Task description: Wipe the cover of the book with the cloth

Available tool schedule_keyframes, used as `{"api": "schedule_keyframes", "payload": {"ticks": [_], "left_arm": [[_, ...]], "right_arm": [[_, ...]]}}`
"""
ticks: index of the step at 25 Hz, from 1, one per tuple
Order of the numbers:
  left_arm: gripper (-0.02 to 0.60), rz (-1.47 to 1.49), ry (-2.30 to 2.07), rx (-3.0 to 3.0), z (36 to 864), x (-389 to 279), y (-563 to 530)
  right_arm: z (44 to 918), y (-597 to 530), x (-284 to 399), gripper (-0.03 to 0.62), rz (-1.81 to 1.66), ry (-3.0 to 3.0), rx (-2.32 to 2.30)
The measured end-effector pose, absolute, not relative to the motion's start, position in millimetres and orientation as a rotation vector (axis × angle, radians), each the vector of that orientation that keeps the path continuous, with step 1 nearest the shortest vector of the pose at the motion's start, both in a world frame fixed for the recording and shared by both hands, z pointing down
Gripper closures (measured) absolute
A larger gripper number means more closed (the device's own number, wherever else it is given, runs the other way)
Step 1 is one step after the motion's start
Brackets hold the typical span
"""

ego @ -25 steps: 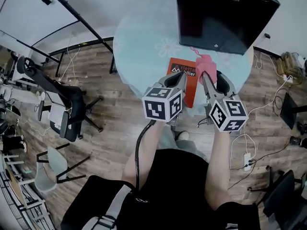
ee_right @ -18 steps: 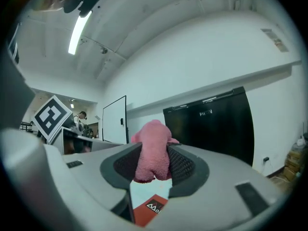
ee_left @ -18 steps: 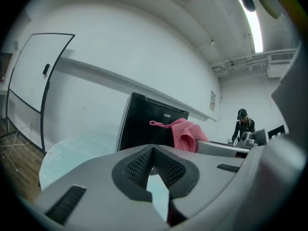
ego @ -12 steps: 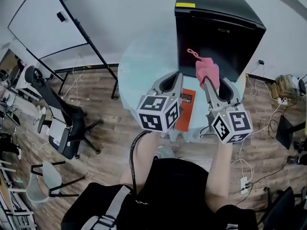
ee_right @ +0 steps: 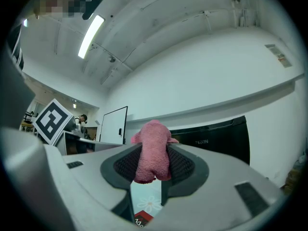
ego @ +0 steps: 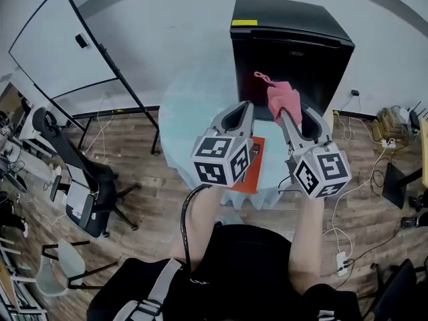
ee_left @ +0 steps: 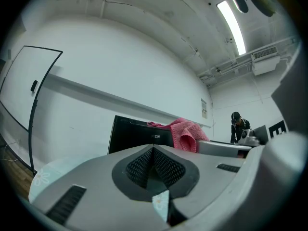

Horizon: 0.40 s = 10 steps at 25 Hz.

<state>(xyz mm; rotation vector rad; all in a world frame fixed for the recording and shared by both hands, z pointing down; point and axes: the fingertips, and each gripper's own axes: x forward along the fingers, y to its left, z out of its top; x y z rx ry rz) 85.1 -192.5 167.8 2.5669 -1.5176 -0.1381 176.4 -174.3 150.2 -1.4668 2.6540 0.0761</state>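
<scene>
Pinches the cloth [ego: 282,97] in the tightly closed right gripper [ego: 289,116], raised well above the table [ego: 194,105]. Holds the left gripper [ego: 242,107] closed on nothing alongside. Shows the book [ego: 253,167] flat at the table's near edge, below and nearer the body than the cloth, long axis pointing away

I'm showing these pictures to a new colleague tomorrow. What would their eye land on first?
The pink cloth stands out first, pinched in the right claw and held up in front of the black cabinet. Below it, an orange-red book lies near the person's edge of the pale blue round table.
</scene>
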Motion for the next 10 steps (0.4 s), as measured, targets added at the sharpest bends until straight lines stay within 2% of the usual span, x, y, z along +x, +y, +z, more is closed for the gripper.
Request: {"api": "schedule_keyframes", "payload": {"ticks": [10], "left_arm": [[0.569,-0.141,-1.492,2.56,176.4,94.2,-195.1]], "right_arm": [[151.5,-176.2,186.0,0.437,0.083,2.644,-1.495]]}}
